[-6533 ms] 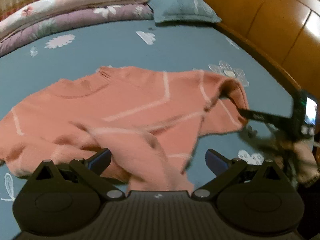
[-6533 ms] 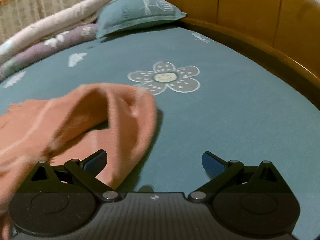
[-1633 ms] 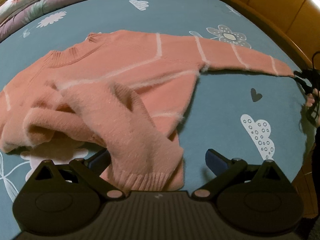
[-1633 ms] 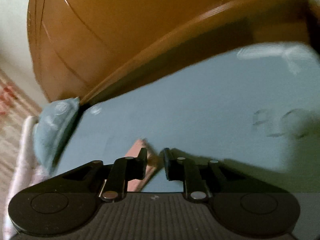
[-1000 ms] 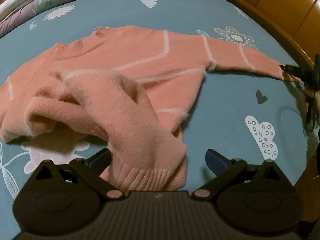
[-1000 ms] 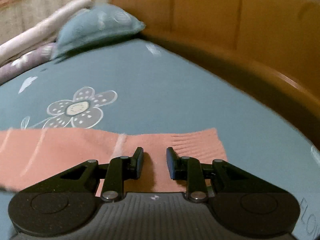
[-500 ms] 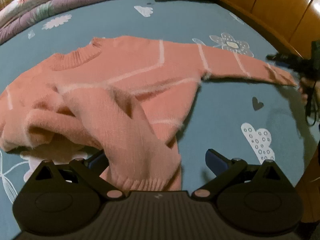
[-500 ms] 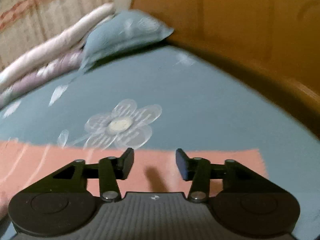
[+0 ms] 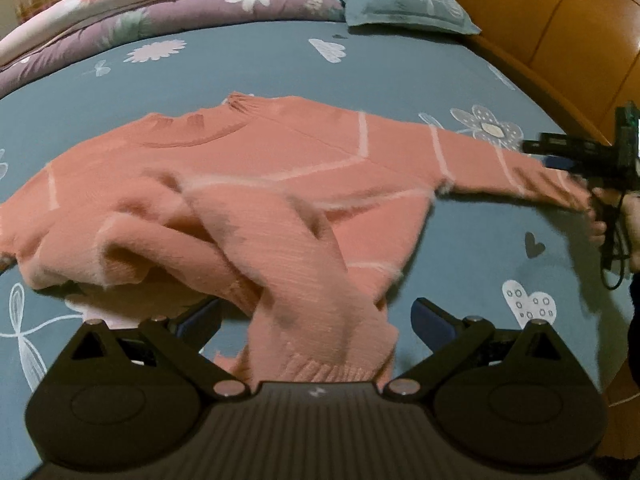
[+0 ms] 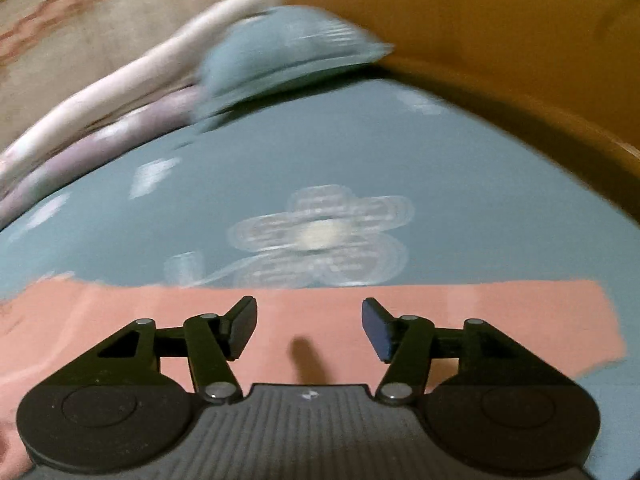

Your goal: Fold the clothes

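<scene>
Since the earlier frame, the right gripper (image 10: 309, 328) has released the sleeve cuff (image 10: 560, 328); its jaws have just been opening, empty, over the outstretched sleeve. Flat on the bed (image 9: 248, 80), the fuzzy pink sweater (image 9: 280, 168) lies spread for folding. Wide-open left gripper (image 9: 316, 316) jaws straddle the other sleeve ungripped.

Open bedsheet (image 9: 248, 76) beyond sweater (image 9: 280, 168)

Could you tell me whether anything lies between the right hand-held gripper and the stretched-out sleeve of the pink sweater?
Nothing visible does. The right hand-held gripper hangs just above the flat sleeve, its jaws having just been opening and empty. Only bare bedsheet surrounds that sleeve.
</scene>
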The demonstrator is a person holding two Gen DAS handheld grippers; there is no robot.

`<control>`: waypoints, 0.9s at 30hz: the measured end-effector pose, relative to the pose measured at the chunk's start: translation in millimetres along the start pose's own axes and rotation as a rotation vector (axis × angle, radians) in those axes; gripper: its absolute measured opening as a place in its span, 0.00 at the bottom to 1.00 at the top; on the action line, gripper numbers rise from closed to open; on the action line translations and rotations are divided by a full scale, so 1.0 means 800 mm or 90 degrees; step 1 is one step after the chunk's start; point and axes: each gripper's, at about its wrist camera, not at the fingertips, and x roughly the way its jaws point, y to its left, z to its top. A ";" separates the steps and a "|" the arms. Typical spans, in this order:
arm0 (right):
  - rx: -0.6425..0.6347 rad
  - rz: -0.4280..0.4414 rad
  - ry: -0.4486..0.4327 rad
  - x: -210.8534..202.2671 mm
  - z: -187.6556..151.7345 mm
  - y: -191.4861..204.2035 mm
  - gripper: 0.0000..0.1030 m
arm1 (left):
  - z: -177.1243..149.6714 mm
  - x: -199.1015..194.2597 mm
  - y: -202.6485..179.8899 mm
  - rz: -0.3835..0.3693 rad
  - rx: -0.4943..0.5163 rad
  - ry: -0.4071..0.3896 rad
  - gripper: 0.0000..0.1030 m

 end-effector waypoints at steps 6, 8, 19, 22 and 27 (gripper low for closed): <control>-0.047 -0.004 0.047 0.021 -0.019 0.020 0.72 | -0.014 -0.015 0.017 0.022 -0.032 -0.009 0.97; -0.034 -0.017 0.035 0.017 -0.020 0.006 0.71 | -0.018 -0.018 0.026 0.041 -0.049 -0.006 0.97; -0.052 -0.006 0.094 -0.004 -0.030 0.053 0.77 | -0.032 -0.027 0.056 0.019 -0.127 -0.023 0.97; -0.068 0.013 0.106 -0.015 -0.035 0.073 0.77 | -0.033 -0.033 0.062 0.009 -0.127 -0.035 0.97; -0.046 0.016 0.113 -0.028 -0.040 0.091 0.78 | -0.041 -0.052 0.086 -0.013 -0.123 -0.064 0.97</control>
